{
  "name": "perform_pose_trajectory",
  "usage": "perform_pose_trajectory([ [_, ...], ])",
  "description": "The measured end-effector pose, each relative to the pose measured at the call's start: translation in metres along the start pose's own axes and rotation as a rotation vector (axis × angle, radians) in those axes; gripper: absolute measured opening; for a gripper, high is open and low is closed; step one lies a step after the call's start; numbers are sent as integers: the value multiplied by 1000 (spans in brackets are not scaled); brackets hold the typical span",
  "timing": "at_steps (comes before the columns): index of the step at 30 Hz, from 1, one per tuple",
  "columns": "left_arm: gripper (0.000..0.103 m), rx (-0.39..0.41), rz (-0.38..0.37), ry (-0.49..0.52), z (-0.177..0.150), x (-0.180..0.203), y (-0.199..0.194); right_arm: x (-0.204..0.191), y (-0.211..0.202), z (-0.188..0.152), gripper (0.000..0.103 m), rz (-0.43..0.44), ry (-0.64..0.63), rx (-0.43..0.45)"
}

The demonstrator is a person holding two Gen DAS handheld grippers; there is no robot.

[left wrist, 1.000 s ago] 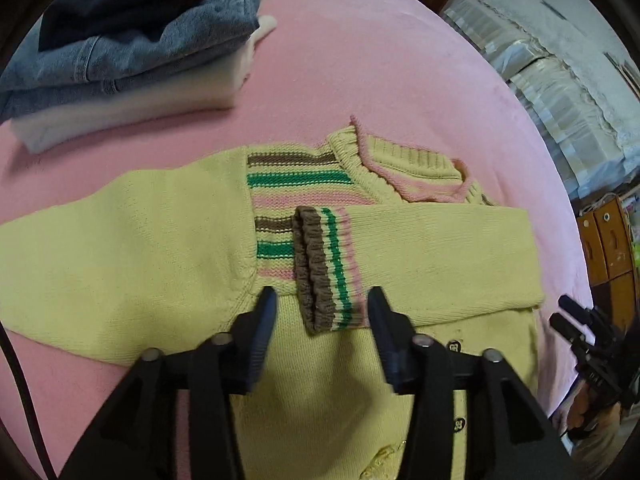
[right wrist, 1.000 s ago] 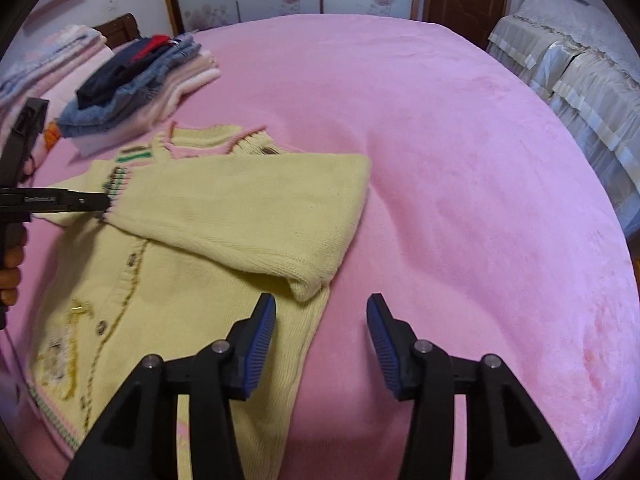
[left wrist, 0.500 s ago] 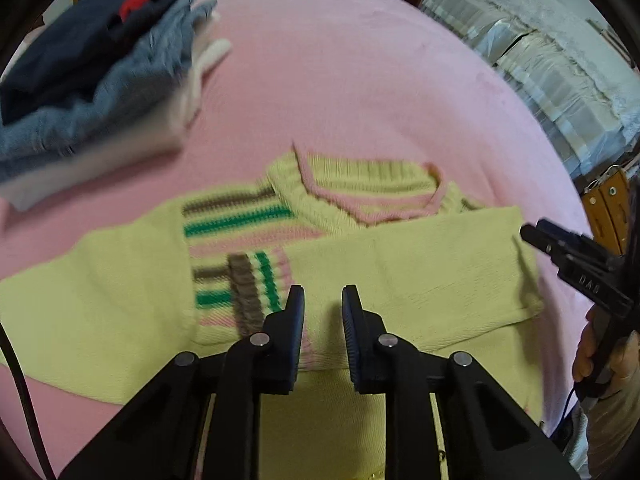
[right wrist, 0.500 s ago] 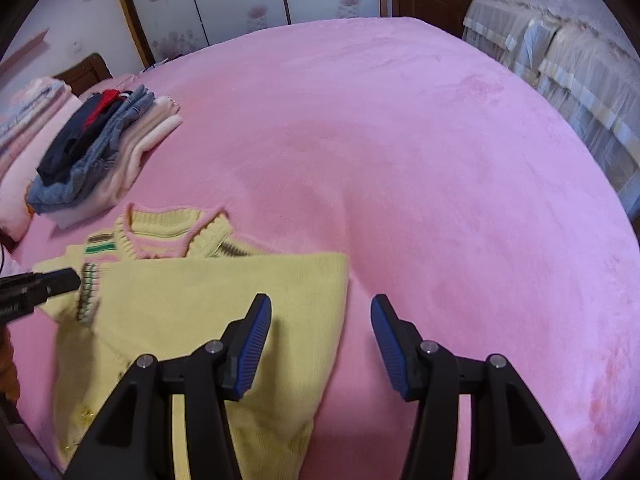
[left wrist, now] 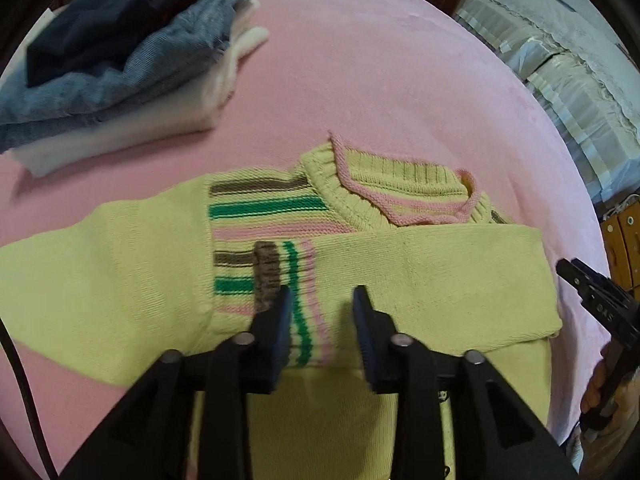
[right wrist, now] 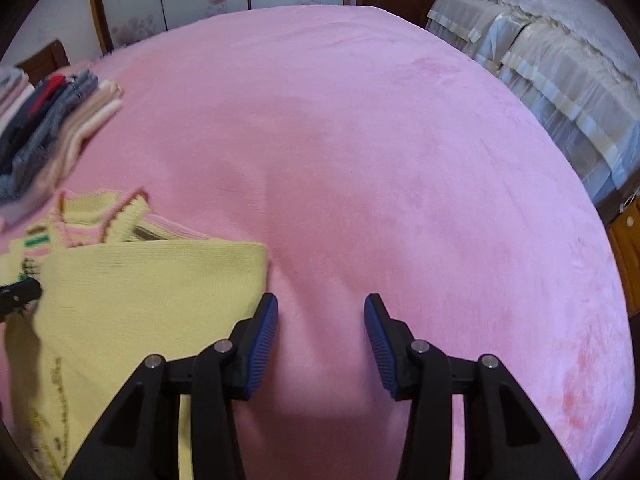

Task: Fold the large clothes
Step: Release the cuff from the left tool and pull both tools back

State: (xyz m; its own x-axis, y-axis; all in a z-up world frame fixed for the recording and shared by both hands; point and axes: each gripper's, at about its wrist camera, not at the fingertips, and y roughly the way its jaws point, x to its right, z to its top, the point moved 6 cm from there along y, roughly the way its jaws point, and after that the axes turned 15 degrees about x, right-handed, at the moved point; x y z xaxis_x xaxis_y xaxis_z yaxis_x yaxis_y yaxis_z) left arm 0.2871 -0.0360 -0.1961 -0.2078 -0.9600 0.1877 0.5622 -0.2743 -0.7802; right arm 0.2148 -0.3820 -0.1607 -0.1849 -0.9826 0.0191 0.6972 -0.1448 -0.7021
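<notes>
A yellow knit cardigan [left wrist: 420, 292] with brown, green and pink stripes lies flat on the pink bed. One sleeve is folded across the chest, its striped cuff [left wrist: 286, 276] near the middle. The other sleeve [left wrist: 100, 280] stretches out to the left. My left gripper [left wrist: 320, 312] is open and empty, just above the cuff. My right gripper [right wrist: 320, 320] is open and empty over bare pink bedcover, right of the cardigan's folded edge [right wrist: 160, 292]. The right gripper also shows in the left wrist view [left wrist: 600, 300].
A stack of folded clothes [left wrist: 120, 52] lies at the far left of the bed, also in the right wrist view [right wrist: 48, 128]. The pink bedcover [right wrist: 380, 140] spreads wide to the right. A second bed with pale covers [right wrist: 540, 48] stands beyond.
My left gripper narrowed half a second ago and has opened again over the cuff. My right gripper has moved right, off the cardigan, over bare bedcover.
</notes>
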Motion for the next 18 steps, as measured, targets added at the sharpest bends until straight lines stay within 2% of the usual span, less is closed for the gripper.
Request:
perform_pose_trajectory([
  [1,49,18,9,0,2,1,-9,-3,-9,0,45,5,0,9],
  [5,58,82,0,-9,6,6,-50,-24,-46,8,45,23,-7,60],
  [7,71,101,-2,-17,7,6,-69,-33,-67,11,45,41,4,81],
  [9,77,128,3,-19,8,7,-88,-46,-88,13,45,52,7,104],
  [14,77,192,58,2,4,7,-136,-71,-128,19,45,84,10,148],
  [18,77,219,74,-24,-7,-3,-169,-94,-153,15,45,122,10,163],
])
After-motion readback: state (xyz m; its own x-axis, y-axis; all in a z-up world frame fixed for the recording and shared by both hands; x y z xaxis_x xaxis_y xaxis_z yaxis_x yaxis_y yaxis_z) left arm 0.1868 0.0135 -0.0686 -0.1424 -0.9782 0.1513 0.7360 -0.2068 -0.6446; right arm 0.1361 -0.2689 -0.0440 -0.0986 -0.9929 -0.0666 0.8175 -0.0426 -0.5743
